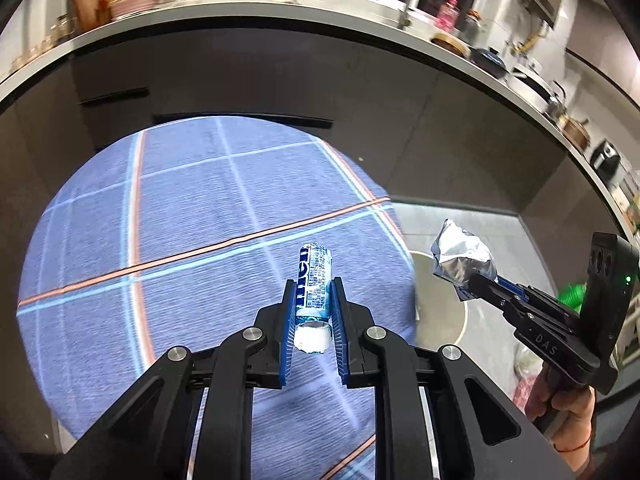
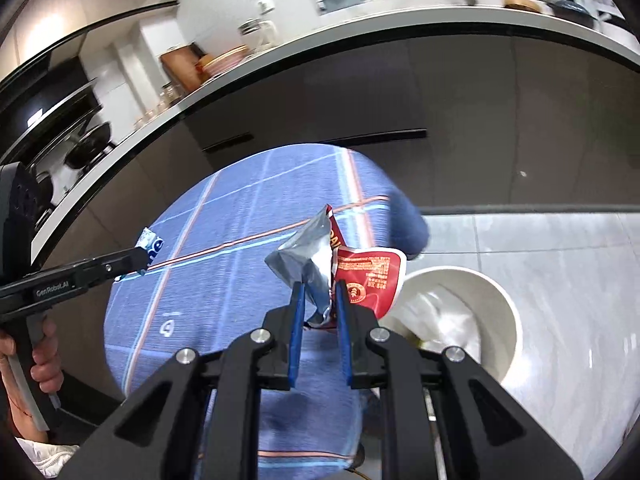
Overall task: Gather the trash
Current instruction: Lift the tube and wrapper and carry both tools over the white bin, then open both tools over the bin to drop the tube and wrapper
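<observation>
1. Our left gripper (image 1: pixel 313 312) is clamped narrow on a blue mint roll (image 1: pixel 314 280), held above the blue checked tablecloth (image 1: pixel 180 220).
2. Our right gripper (image 2: pixel 320 304) pinches a torn red-and-silver snack wrapper (image 2: pixel 320 260) near the white bin (image 2: pixel 508 320).
3. Both pieces are picked up; dropping them in the bin remains, we judge.

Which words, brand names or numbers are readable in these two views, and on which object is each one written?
"DAS": on the body of the right gripper, seen from the left wrist.
"GenRobot.AI": on the side of the left gripper, seen from the right wrist.
Blue candy roll: large white letters only partly visible; small print unreadable.
Red snack wrapper: small print too blurred to read.
</observation>
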Action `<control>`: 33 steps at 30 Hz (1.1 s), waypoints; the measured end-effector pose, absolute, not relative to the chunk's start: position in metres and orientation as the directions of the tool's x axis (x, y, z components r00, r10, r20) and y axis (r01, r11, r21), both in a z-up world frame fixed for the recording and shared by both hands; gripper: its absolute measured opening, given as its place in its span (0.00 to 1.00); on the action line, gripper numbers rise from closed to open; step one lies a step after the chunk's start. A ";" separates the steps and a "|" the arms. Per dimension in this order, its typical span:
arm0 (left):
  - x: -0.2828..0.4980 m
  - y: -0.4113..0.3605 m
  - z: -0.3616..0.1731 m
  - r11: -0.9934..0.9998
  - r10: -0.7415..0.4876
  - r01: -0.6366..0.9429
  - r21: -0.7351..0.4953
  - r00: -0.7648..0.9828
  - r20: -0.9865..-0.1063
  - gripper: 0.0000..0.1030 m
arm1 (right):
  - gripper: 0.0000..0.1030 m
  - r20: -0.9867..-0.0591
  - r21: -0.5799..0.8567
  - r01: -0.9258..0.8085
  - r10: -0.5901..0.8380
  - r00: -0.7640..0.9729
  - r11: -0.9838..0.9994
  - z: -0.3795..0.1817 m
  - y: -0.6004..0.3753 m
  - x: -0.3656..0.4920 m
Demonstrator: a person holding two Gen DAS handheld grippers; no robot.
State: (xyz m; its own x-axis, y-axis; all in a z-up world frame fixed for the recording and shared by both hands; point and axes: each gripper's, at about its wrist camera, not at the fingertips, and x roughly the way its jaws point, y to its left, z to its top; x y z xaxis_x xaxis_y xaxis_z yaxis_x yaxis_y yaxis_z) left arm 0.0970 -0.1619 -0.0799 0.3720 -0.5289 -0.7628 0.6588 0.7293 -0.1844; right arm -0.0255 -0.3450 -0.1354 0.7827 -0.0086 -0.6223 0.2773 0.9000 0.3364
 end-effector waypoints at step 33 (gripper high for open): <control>0.068 -0.351 -0.167 0.467 -0.551 0.859 -0.212 0.095 -0.829 0.24 | 0.17 -0.737 0.402 0.479 -0.035 0.675 0.780 -0.241 -0.430 -0.062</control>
State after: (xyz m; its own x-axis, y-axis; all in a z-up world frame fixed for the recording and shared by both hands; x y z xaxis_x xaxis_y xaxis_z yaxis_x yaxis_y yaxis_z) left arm 0.0679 -0.3506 -0.1670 0.0948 -0.5508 -0.8292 0.8586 0.4668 -0.2119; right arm -0.0620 -0.4299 -0.2406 0.6754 -0.0350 -0.7366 0.4789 0.7804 0.4021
